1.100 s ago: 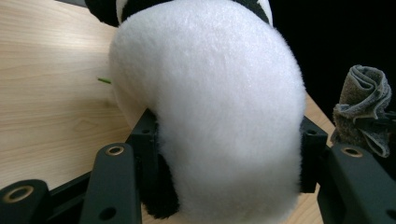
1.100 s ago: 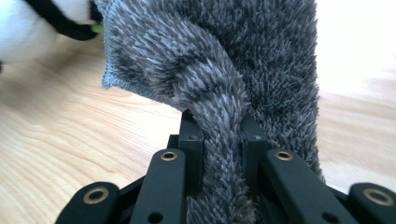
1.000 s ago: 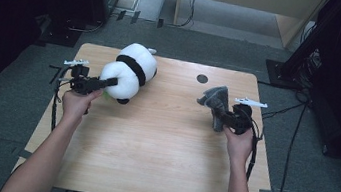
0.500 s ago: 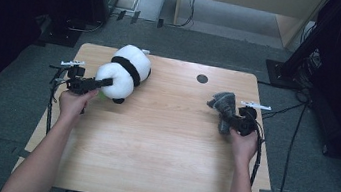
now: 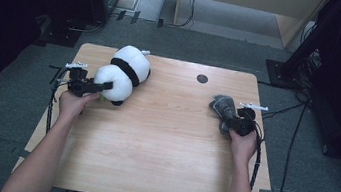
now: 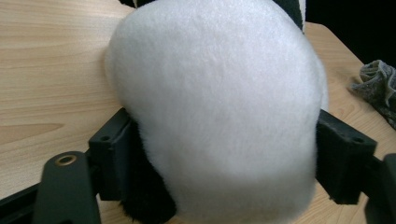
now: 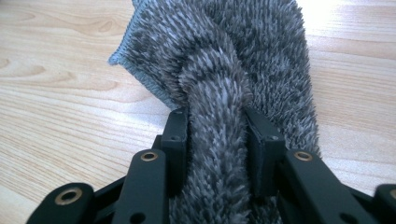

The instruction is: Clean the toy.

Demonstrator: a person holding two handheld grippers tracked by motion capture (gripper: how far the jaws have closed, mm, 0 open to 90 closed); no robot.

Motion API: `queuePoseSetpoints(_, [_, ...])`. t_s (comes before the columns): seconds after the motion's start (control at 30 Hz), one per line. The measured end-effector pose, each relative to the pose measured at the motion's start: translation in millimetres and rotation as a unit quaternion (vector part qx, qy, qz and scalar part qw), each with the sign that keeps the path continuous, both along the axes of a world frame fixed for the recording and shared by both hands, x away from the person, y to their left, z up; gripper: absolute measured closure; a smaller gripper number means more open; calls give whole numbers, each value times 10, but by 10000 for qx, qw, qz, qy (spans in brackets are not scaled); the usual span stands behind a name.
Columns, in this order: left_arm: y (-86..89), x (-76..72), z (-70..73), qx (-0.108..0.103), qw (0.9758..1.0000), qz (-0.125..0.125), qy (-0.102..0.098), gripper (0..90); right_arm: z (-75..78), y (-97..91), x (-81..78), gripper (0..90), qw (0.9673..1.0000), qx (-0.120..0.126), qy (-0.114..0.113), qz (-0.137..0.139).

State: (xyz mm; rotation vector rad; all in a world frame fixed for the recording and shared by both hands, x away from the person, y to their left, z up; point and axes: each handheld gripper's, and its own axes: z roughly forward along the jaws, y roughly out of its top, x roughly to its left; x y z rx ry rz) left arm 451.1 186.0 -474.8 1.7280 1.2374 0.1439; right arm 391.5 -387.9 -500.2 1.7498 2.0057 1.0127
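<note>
Left hand-held gripper [image 6: 224, 154] jaws opening, seemingly still hugging panda plush [image 6: 219, 102], right hand-held gripper [image 7: 217, 140] pinching grey cloth [image 7: 233, 60]

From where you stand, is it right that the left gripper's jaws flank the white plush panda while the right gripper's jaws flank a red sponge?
Not quite: the right gripper has a grey fuzzy cloth between its jaws, as the right gripper view shows. The left gripper does flank the white plush panda.

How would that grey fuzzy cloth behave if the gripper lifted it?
The grey cloth would probably hang floppy: it already lies bunched and folded between the right gripper pads. It looks light for its size, with a thin stitched edge. Its shaggy pile should resist slipping on the wooden table.
</note>
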Motion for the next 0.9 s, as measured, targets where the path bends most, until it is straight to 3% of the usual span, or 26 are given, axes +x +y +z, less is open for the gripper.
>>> queuePoseSetpoints(0.2, [10, 6, 25, -24, 10000, -79, 38, 169, -26, -7, 8, 546, 10000, 60, -2, 64])
queuePoseSetpoints(0.27, [6, -3, 40, 84, 9999, -100, -9, 164, -35, -8, 13, 519, 9998, 177, 26, 122])
queuePoseSetpoints(0.33, [0, -12, 61, 163, 9997, -144, -69, 162, -25, -1, 11, 509, 9998, 103, 21, 165])
queuePoseSetpoints(0.53, [1, -44, 141, 347, 9990, -224, -172, 140, 14, -3, 14, 401, 9997, 179, 57, 139])
queuePoseSetpoints(0.67, [3, -47, 174, 428, 9987, -104, -249, 131, 69, 12, -3, 372, 9999, 73, -29, 125])
queuePoseSetpoints(0.73, [9, -53, 183, 392, 9989, -139, -230, 126, 94, 17, -13, 372, 9998, 79, -54, 145])
queuePoseSetpoints(0.83, [15, -42, 167, 497, 9986, -142, -86, 109, 133, 37, -36, 372, 9998, 17, -64, 190])
queuePoseSetpoints(0.9, [16, -31, 148, 481, 9988, -90, 18, 19, 163, 55, -53, 371, 9997, -18, -90, 210])
